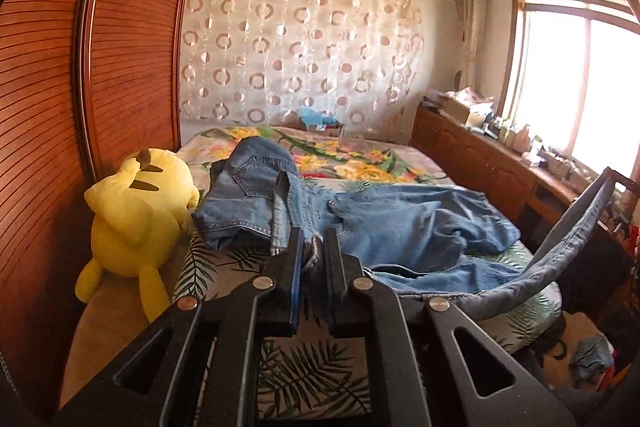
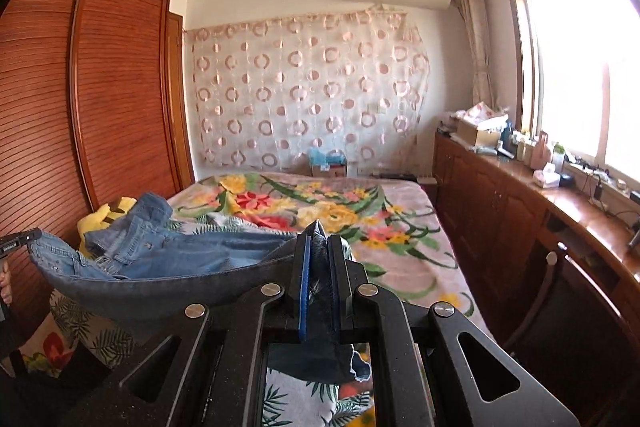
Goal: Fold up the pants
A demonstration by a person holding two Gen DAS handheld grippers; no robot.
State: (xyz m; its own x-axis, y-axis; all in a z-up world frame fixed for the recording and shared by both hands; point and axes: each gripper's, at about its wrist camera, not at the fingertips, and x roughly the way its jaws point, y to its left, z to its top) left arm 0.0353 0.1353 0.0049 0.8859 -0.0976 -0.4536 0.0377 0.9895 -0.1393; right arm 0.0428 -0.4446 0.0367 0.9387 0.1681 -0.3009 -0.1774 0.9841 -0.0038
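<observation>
Blue denim pants (image 1: pixel 384 223) lie crumpled across the near half of the bed, waist end bunched at the left by the plush toy. My left gripper (image 1: pixel 313 247) is shut on a hem of the pants. A strip of the denim (image 1: pixel 576 227) stretches up to the right edge of the left wrist view. My right gripper (image 2: pixel 319 247) is shut on the other end of the pants (image 2: pixel 168 259), held above the bed. The denim hangs slack in an arc between the two grippers. The left gripper's tip (image 2: pixel 18 239) shows at the left edge of the right wrist view.
The bed carries a floral blanket (image 2: pixel 360 211). A yellow plush toy (image 1: pixel 136 211) lies at the bed's left edge against a tall wooden wardrobe (image 1: pixel 80 87). A low wooden cabinet (image 2: pixel 520 203) with clutter runs along the right under the window. A cardboard box (image 2: pixel 328 163) sits past the bed.
</observation>
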